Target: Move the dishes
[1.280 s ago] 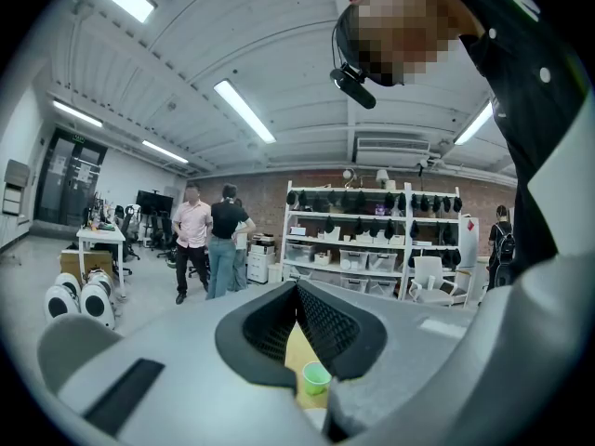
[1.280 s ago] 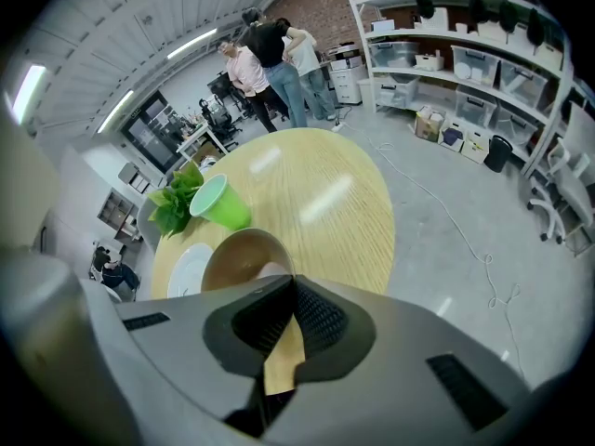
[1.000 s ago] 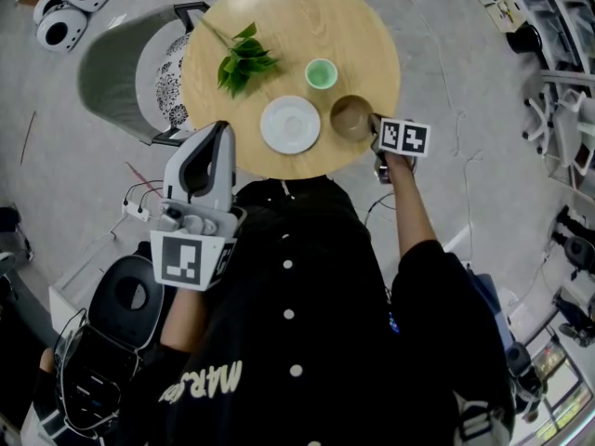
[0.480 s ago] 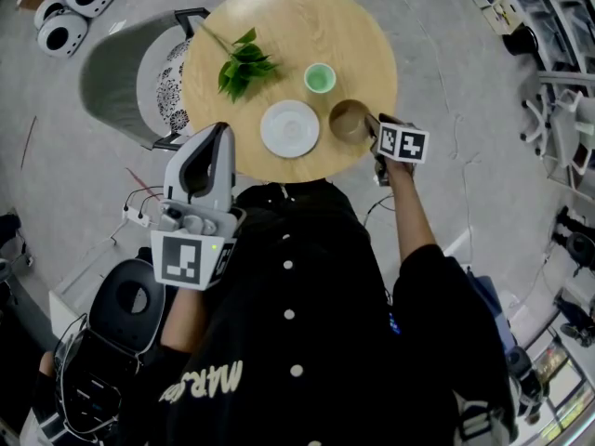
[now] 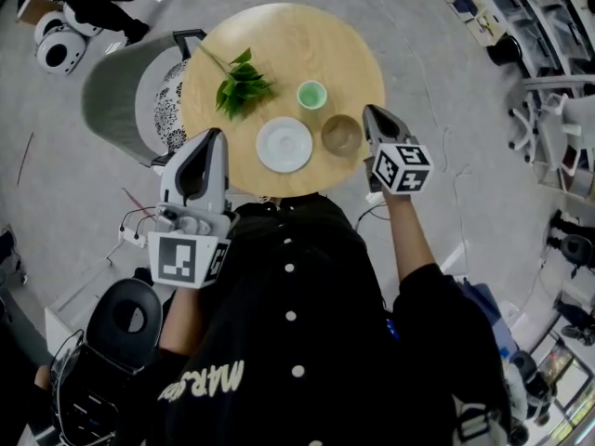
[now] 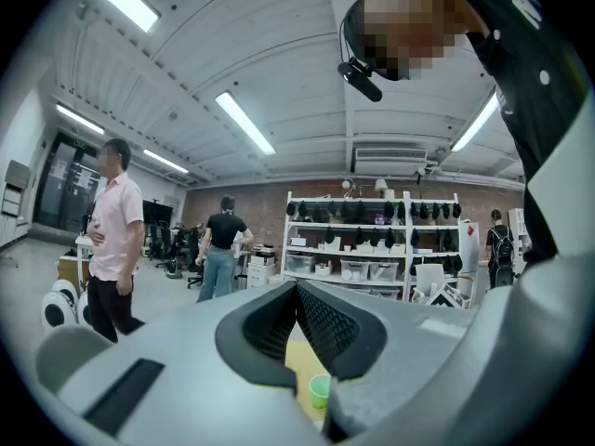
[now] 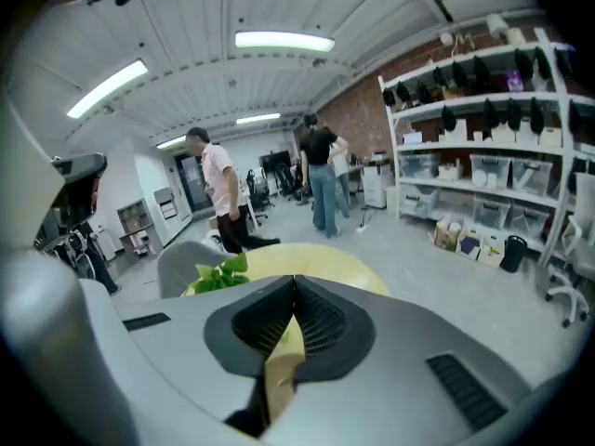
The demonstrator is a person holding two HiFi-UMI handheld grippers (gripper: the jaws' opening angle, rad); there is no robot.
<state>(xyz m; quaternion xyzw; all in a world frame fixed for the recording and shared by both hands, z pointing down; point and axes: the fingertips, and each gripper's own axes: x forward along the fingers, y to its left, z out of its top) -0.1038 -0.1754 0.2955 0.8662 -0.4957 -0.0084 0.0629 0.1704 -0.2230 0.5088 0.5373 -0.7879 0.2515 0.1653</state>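
Observation:
A round wooden table carries a white saucer, a brown cup just right of it and a small green cup behind them. My right gripper hovers at the table's right edge, just right of the brown cup, shut and empty. My left gripper is raised at the table's near left edge, left of the saucer, also shut and empty. The green cup peeks out under the left jaws in the left gripper view. The right gripper view looks over the table.
A leafy green sprig lies on the table's left side; these leaves also show in the right gripper view. A grey chair stands left of the table. Shelving lines the right. People stand beyond.
My right gripper has drawn back from the brown cup's right side and risen. The cup stays on the table. The left gripper has hardly moved.

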